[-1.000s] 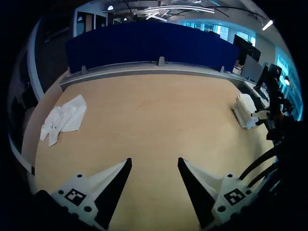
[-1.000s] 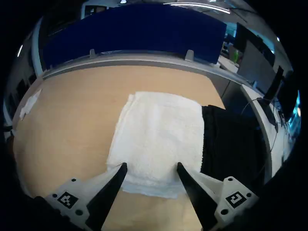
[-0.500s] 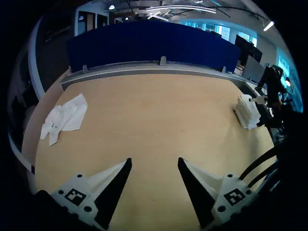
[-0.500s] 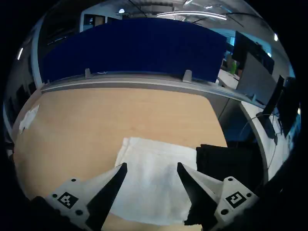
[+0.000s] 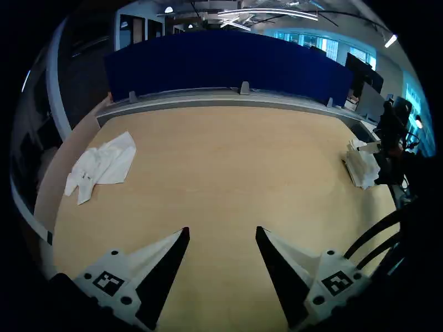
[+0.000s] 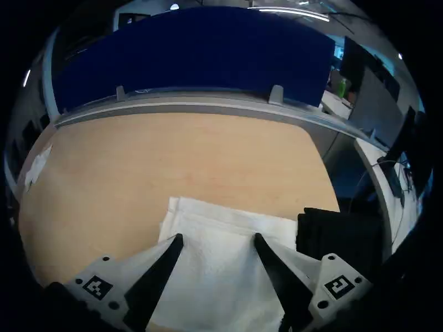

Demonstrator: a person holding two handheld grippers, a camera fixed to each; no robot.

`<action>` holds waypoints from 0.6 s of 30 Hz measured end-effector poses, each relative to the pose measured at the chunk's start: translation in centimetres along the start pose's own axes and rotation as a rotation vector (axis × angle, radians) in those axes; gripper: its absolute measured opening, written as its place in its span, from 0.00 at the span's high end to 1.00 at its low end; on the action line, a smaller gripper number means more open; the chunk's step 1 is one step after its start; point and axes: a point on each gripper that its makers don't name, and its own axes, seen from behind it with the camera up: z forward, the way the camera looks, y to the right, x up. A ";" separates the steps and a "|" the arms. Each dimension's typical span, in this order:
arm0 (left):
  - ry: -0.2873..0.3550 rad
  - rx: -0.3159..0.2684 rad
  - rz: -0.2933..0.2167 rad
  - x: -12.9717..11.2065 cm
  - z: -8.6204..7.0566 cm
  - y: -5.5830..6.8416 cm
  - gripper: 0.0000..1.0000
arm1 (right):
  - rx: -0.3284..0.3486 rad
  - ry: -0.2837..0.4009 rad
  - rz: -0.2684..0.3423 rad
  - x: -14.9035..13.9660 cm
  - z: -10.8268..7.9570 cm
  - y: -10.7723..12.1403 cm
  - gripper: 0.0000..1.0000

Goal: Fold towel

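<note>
Left gripper view: left gripper (image 5: 221, 229) has its jaws spread wide with nothing between them. It hangs above the bare wooden desk (image 5: 232, 160) and touches nothing, pointing across the desk toward the blue partition (image 5: 221, 61). A crumpled white cloth (image 5: 102, 165) lies at the far left of the desk. The folded towel (image 5: 361, 169) sits at the desk's right edge, well apart from this gripper.

Right gripper view: right gripper (image 6: 217, 239) is also spread wide, with both fingers over the folded towel and white terry showing in the gap between them. It grips nothing, and I can't tell whether the tips rest on the fabric or sit just above it. It tilts down and forward, aimed at the partition.

The towel lies flat. Its far edge runs left-right across this view, and layered edges show along the far and left sides. Its near part is cut off, so I can't call the long axis. A black item (image 6: 338, 238) lies just beside its right edge, at the desk edge.
</note>
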 end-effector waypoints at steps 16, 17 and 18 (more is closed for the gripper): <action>0.023 -0.020 -0.006 0.5 -0.2 0.0 0.11 | -0.011 0.124 -0.014 3.1 -6.2 -1.5 0.00; 0.025 -0.021 -0.004 0.6 -0.1 0.0 0.11 | -0.015 0.132 -0.011 3.1 -6.6 -1.6 0.00; 0.029 -0.023 -0.003 0.7 -0.1 -0.1 0.11 | -0.020 0.141 -0.008 3.2 -7.2 -1.7 0.00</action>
